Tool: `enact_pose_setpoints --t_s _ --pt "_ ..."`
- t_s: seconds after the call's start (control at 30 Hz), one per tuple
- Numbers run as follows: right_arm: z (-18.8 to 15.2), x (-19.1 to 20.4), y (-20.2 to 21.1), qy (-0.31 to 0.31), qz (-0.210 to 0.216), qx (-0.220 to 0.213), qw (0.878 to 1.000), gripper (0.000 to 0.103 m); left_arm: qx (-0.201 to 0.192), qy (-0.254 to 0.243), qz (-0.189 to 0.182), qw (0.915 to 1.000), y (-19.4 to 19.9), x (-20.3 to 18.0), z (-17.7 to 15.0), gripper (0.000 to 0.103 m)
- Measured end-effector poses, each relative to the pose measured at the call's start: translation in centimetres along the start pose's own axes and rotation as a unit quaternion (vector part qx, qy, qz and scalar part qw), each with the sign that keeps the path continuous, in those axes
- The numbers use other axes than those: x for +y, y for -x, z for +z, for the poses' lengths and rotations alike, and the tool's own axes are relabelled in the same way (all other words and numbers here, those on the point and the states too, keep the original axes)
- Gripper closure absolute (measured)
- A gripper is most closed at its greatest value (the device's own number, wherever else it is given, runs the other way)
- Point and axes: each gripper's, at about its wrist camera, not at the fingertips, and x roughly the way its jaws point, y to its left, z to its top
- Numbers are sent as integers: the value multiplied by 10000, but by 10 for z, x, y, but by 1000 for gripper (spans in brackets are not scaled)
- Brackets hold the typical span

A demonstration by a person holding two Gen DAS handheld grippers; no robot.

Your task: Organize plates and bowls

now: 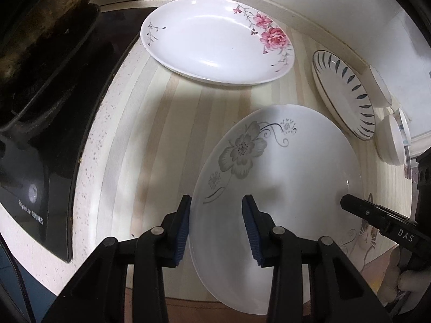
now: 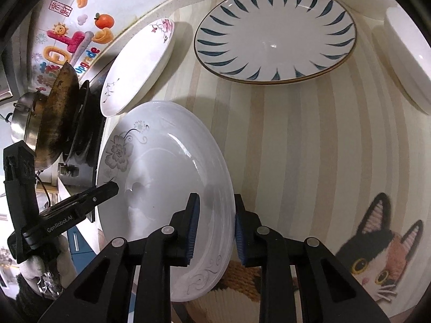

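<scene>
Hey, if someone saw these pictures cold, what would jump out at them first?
Probably the grey-flower plate up front, pinched on opposite rims by the left claw and the right claw. Behind it on the striped counter sit a pink-rose plate and a blue-leaf plate.

"das" on right hand-held gripper (image 1: 346, 206)

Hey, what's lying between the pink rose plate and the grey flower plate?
Nothing: bare striped mat separates the pink rose plate from the grey flower plate, clearest in the left wrist view.

Glossy glazed plate (image 2: 167, 161); matt striped mat (image 2: 296, 140).
</scene>
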Motion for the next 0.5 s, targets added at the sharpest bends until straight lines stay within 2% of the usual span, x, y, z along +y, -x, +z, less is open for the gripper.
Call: enact_pose_setpoints --t_s 0.23,0.5 --pt "-14 -18 31 -119 40 -97 9999 77 -32 -119 -120 9999 11 -26 -10 68" --pt "-38 -63 73 -488 -17 -262 9985 77 -9 -508 -315 9982 11 -84 -22 68"
